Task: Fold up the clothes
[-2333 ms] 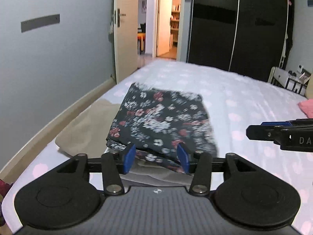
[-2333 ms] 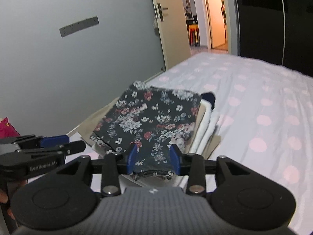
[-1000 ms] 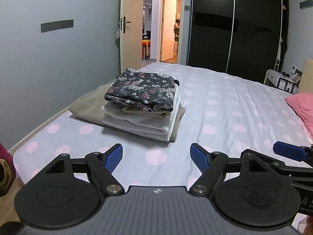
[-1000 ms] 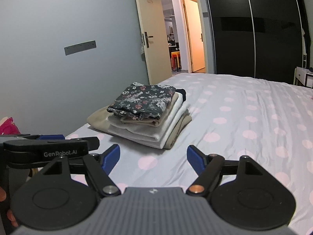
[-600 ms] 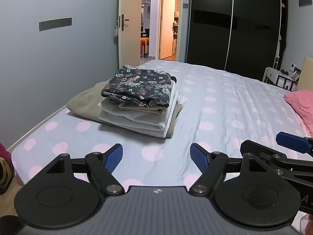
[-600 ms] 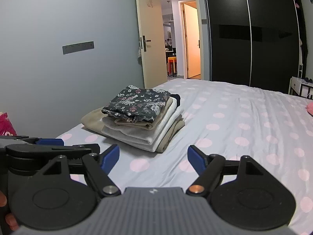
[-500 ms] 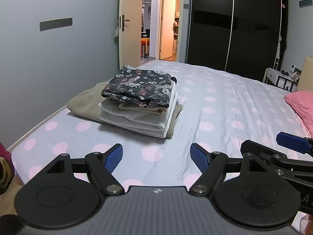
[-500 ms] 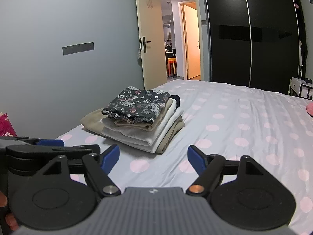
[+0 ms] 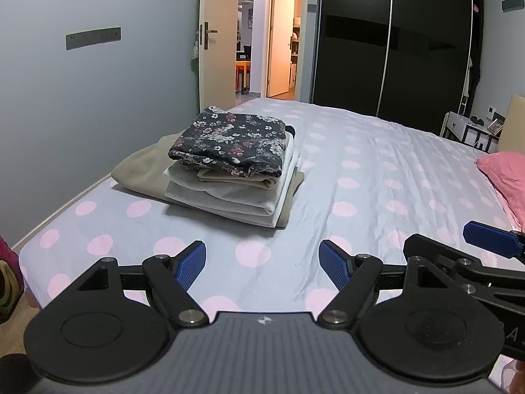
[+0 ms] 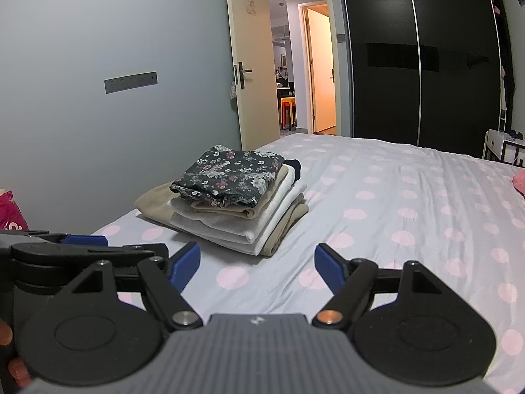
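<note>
Both tongs gape — folded stack apart.

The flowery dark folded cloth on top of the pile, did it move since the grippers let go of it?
No. The flowery dark folded cloth sits on the same white and beige folded pile, at the same corner of the pink-dotted bed; only the cameras backed away.

Bed: pale sheet with pink dots
Pillow: pink, at right edge
Wardrobe: black, sliding doors
Door: cream, standing open
Stool: orange, beyond doorway
Wall: grey
</note>
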Demonstrator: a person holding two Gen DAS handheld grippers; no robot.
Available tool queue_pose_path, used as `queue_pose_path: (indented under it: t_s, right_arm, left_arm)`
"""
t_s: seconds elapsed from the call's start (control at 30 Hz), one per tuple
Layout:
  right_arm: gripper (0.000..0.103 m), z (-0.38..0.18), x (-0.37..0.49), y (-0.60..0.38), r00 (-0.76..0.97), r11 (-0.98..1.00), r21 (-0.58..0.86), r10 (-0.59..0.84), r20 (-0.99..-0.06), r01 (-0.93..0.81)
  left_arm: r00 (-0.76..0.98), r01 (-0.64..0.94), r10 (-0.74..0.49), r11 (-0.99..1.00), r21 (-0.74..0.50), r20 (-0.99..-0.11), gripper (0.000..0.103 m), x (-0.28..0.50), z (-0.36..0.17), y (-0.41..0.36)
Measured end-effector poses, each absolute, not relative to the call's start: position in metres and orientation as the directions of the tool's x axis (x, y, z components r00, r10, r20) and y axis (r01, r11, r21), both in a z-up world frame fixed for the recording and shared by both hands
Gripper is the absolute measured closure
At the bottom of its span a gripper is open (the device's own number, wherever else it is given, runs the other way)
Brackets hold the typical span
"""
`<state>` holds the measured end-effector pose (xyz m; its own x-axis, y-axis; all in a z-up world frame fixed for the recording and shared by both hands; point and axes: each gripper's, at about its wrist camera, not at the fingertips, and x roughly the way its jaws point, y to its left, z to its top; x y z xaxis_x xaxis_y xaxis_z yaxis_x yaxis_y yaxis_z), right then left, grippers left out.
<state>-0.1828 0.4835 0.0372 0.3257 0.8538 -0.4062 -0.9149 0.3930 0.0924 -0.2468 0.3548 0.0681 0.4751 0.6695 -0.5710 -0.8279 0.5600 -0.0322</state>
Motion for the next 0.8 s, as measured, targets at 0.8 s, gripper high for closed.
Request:
queue_pose_path:
  t_s: [0.8]
  right_arm:
    - [0.024, 0.0365, -0.1849, 0.4794, 0.319, 0.390, 0.102, 0.855, -0.409, -0.915]
  left_arm:
    - [0.470, -0.831, 0.668, 0.554, -0.036, -0.577, 0.028, -0.2479, 0.0714, 0.3484]
